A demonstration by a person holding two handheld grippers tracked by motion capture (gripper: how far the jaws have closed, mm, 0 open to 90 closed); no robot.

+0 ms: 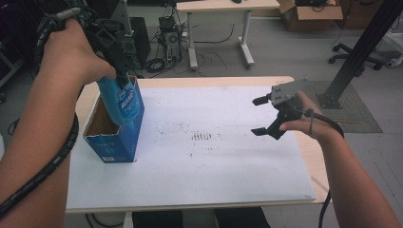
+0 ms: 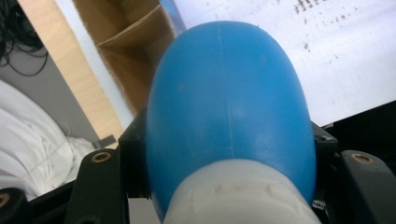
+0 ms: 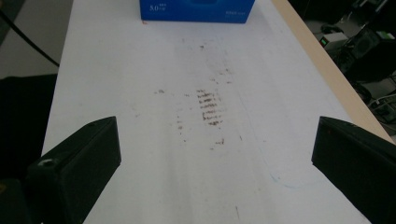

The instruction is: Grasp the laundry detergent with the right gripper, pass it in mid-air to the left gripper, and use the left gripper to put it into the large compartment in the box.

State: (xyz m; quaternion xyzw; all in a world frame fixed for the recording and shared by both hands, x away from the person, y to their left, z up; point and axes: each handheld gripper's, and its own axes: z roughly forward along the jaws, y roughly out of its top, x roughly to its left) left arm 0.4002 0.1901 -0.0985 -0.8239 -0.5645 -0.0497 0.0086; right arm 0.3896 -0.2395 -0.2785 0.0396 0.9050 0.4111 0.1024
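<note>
A blue plastic bottle (image 1: 124, 102) with a white cap hangs neck-up over the open blue cardboard box (image 1: 113, 142) at the table's left. My left gripper (image 1: 119, 71) is shut on the bottle near its neck. In the left gripper view the bottle's blue body (image 2: 229, 98) bulges between the two black jaws, with the box's brown inside (image 2: 130, 51) behind it. My right gripper (image 1: 260, 116) hovers open above the table's right side, nothing between its fingers. The right gripper view looks between its wide jaws (image 3: 215, 163) toward the box (image 3: 198, 11).
A white sheet (image 1: 204, 156) with dark scuff marks (image 1: 202, 137) covers the wooden table. Beyond the far edge stand a desk (image 1: 223, 7), cables, a cardboard carton (image 1: 309, 14) and a black post (image 1: 361, 52).
</note>
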